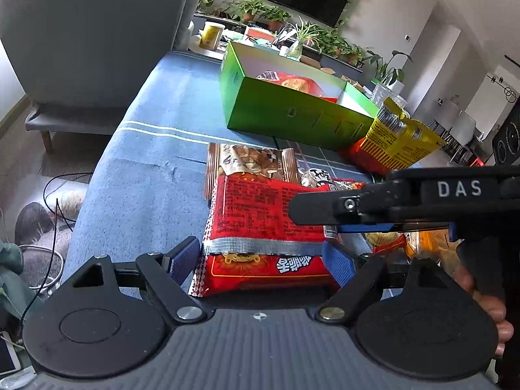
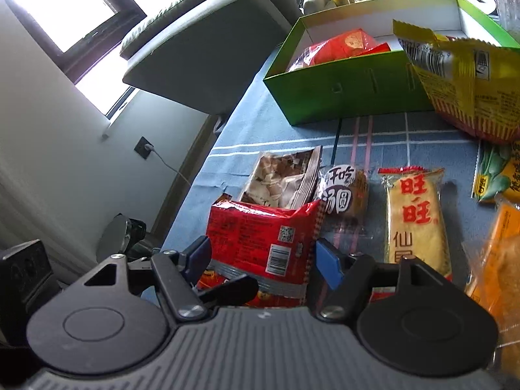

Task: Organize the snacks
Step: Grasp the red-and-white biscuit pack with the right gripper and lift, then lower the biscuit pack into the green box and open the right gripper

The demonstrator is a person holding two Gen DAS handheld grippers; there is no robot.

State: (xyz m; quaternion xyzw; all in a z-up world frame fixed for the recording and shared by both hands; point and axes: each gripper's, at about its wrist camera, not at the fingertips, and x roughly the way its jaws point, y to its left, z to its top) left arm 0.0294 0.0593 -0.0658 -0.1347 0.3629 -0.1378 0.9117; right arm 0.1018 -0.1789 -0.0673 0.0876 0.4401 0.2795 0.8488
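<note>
Right gripper [image 2: 263, 260] tilted down, jaws flanking red snack packet [image 2: 260, 237]

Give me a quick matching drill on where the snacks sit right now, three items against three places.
Things:
1. red snack bag
2. yellow snack bag
3. pale rice cracker pack

Places:
A. leaning against the green box
B. lying flat on the blue cloth
C. between the fingers of the right gripper

Pairs: 1-C, 2-A, 3-B
</note>
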